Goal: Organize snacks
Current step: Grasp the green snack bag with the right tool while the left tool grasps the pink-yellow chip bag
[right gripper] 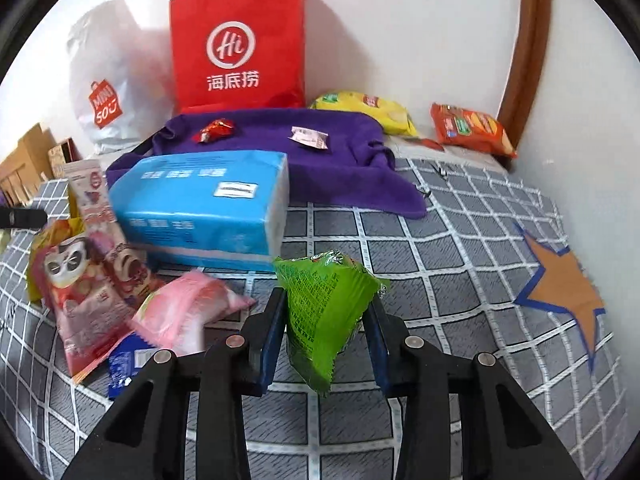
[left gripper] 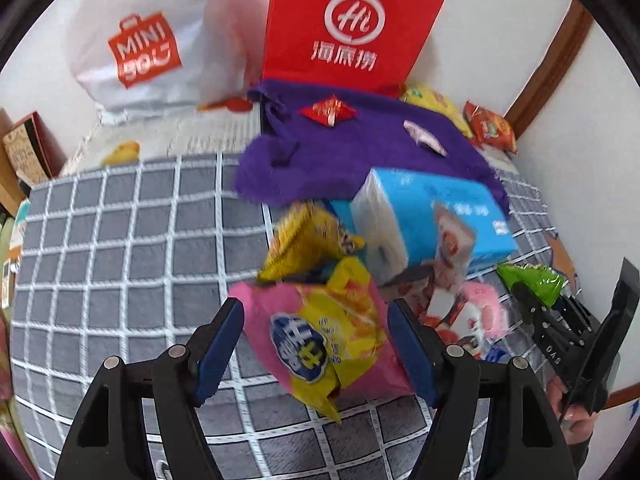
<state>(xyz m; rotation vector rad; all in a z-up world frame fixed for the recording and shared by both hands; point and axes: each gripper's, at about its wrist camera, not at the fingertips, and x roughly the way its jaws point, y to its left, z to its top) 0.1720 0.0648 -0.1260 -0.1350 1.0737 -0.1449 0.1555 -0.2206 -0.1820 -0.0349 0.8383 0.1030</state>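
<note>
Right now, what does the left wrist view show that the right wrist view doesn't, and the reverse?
Left wrist only: the left gripper around a pink-and-yellow snack bag, jaws apparently gripping it.

Right wrist only: an orange star on the checked cover.

Both: the right gripper shut on a green packet, the blue tissue pack, purple cloth and red bag.

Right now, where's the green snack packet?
In the right wrist view, the green snack packet sits between the right hand-held gripper's fingers, just in front of the blue tissue pack.
</note>
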